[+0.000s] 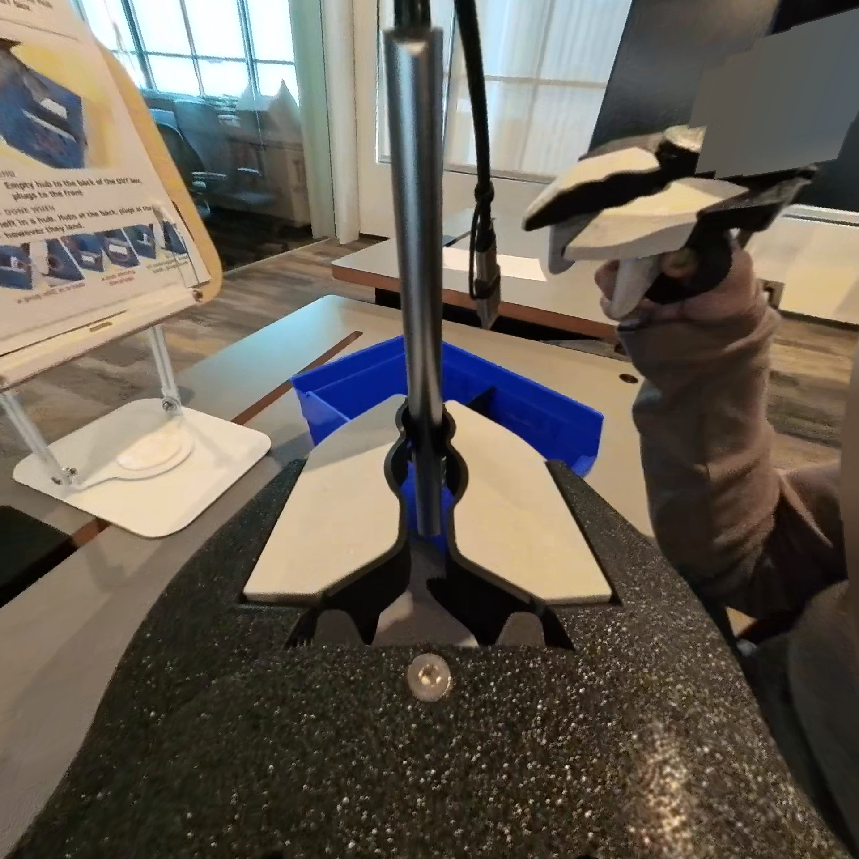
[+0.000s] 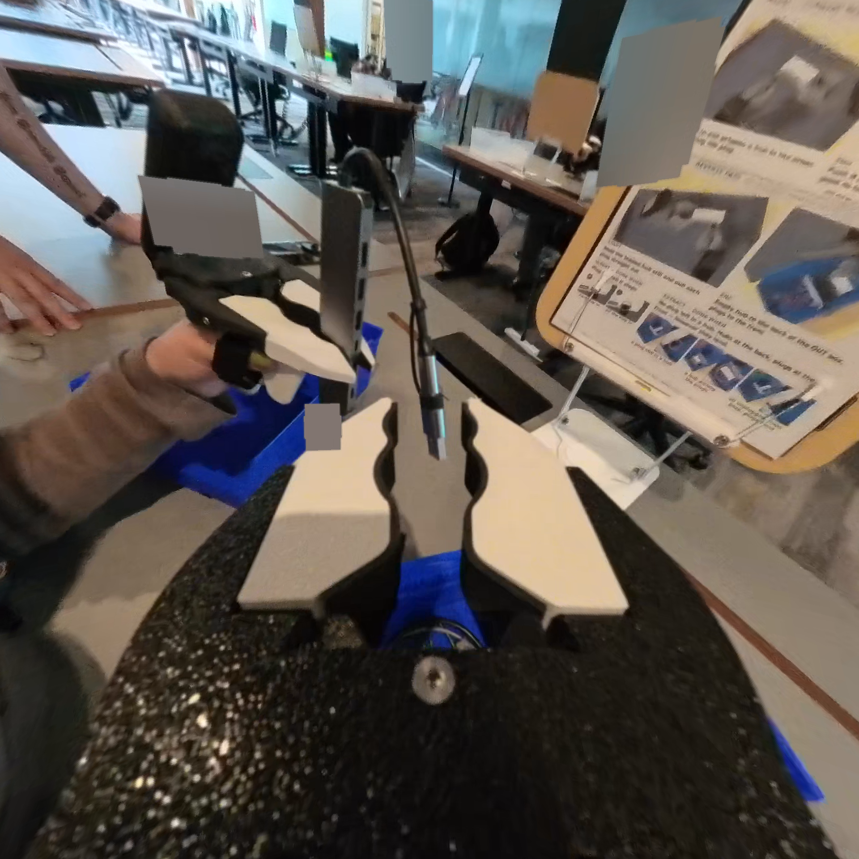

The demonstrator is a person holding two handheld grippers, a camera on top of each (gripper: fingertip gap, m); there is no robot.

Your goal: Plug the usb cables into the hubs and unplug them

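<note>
My left gripper (image 1: 424, 418) is shut on a grey metal USB hub (image 1: 413, 232) and holds it upright above the blue bin (image 1: 534, 409). The hub's black cable (image 1: 474, 93) loops from its top and hangs down, ending in a plug (image 1: 485, 283). In the right wrist view the hub (image 2: 341, 279) shows a row of ports on its side edge, and the left gripper (image 2: 358, 367) clamps its lower end. My right gripper (image 2: 430, 418) is open and empty. The hanging plug (image 2: 432, 418) dangles just beyond the gap between its fingertips, not touching them. The right gripper also shows in the left wrist view (image 1: 544, 232).
An instruction board on a clear stand with a white base (image 1: 139, 455) stands beside the bin; it also shows in the right wrist view (image 2: 697, 279). A flat black pad (image 2: 488, 372) lies on the grey table. Another person's hands (image 2: 37, 297) rest on a table to the left. Some 10 centimetres of space lies between my two pairs of fingers.
</note>
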